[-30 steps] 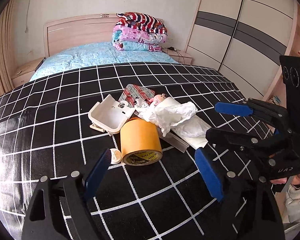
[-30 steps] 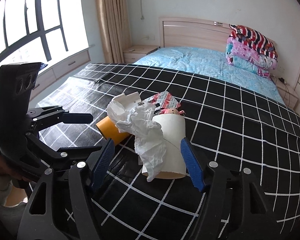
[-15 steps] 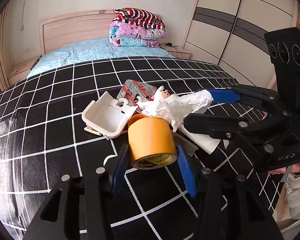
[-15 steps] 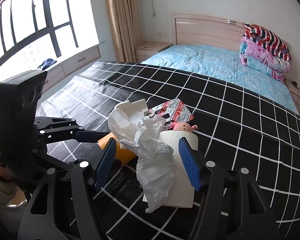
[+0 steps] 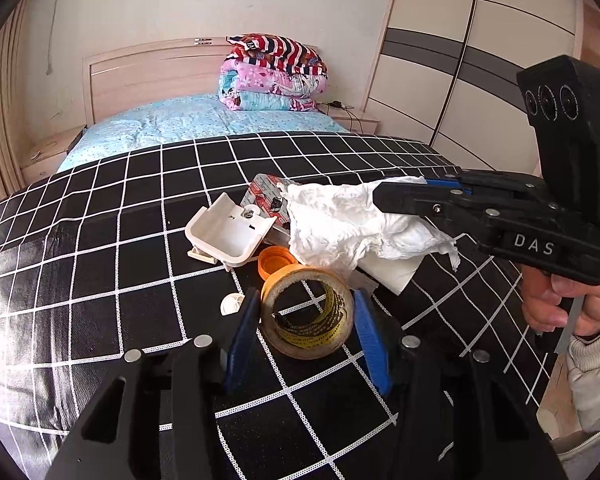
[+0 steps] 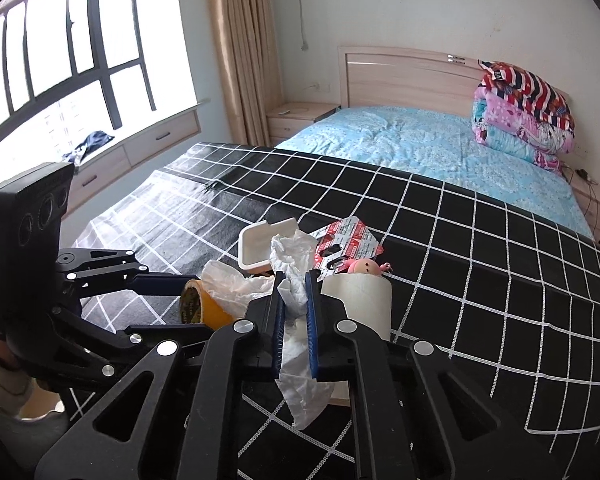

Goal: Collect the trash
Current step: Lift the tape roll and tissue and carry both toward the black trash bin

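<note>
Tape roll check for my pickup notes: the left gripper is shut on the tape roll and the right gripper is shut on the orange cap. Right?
Not quite. The right gripper is shut on the tissue, not the orange cap, which lies on the bed, as the left wrist view shows. The left gripper does grip the tape roll.

crumpled white tissue (image 6: 296, 300), yellow tape roll (image 5: 307, 318)
</note>
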### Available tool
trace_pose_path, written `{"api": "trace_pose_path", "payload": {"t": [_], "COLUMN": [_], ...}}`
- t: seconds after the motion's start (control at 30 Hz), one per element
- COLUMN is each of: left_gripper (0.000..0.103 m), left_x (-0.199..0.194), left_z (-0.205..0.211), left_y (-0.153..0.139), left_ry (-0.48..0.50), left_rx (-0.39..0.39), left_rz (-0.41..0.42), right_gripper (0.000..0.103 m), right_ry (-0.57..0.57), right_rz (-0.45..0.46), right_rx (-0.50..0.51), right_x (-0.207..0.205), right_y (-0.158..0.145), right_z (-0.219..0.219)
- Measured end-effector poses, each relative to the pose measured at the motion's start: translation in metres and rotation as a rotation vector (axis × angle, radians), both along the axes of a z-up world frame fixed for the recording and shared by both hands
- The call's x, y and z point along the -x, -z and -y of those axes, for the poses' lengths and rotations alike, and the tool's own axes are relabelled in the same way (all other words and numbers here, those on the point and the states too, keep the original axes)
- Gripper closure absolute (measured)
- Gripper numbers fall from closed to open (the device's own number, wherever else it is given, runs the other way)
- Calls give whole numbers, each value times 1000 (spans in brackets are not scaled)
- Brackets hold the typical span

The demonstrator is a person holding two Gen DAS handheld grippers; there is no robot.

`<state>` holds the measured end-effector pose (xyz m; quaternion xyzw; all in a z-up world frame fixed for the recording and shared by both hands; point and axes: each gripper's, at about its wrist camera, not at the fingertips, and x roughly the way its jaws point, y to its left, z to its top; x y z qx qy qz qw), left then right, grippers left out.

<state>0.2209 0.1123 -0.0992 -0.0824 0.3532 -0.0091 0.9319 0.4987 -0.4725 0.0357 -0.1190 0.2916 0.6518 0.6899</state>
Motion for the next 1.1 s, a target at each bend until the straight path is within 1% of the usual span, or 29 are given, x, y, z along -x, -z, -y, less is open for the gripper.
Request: {"api": "trace_pose_path", "payload": {"t": [0.27, 0.43, 0.53, 0.7, 0.77, 0.83, 0.97, 1.1], "left_gripper": [57, 57, 57, 57, 57, 57, 57, 57], "left_x": [25, 46, 60, 86, 96, 106, 124, 141], "left_z": [12, 28, 38, 60, 68, 74, 87, 97], "left_y": [-20, -35, -43, -57, -62, -65, -66, -67], "left_ry": [14, 35, 47, 81, 90, 90, 105, 118], "left_rx": [-23, -54, -63, -78, -83, -87, -85, -78], "left_rz": [39, 68, 83, 114, 126, 136, 141, 147], "right_gripper": [93, 93, 93, 93, 93, 93, 93, 93], "right_ry": [21, 37, 52, 61, 59, 60, 64, 63], "right_rz": [28, 72, 114, 137, 125, 126, 170, 162], "right_rx": [-45, -64, -69, -93, -95, -89, -95, -110], "right_x": [12, 23, 33, 48, 53, 59, 77, 89], "right_y": [-22, -33, -38, -46, -48, -49, -51, -53], "right_z": [24, 46, 59, 84, 96, 106, 131, 155]}}
